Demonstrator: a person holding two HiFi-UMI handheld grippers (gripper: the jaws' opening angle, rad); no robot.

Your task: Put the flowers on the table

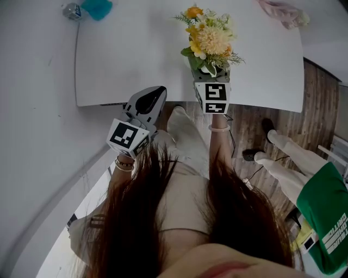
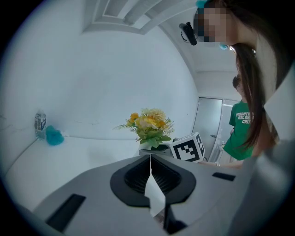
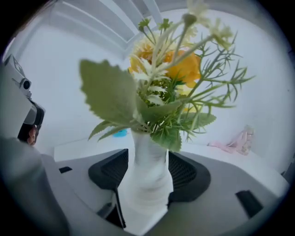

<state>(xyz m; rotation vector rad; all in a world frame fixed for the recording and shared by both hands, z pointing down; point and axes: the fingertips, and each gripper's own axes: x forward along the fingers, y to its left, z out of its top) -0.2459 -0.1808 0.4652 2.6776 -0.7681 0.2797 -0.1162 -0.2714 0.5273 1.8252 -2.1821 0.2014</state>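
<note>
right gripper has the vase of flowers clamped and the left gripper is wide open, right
Not quite. The left gripper is shut, its jaws pressed together at the tips, as the left gripper view shows. The right gripper does clamp the vase of flowers.

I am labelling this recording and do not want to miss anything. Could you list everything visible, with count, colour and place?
bunch of flowers with green leaves: 1, yellow and cream, in the vase, at the table's near edge
narrow white vase: 1, white, between the right gripper's jaws
flat white table: 1, white, ahead of the person
small clear plastic bottle: 1, clear, table's far left corner
teal object: 1, teal, beside the bottle
crumpled pink cloth: 1, pink, table's far right
second person in green shirt: 1, at right
left gripper: 1, grey, jaws together, empty
right gripper: 1, grey, shut on the vase
</note>
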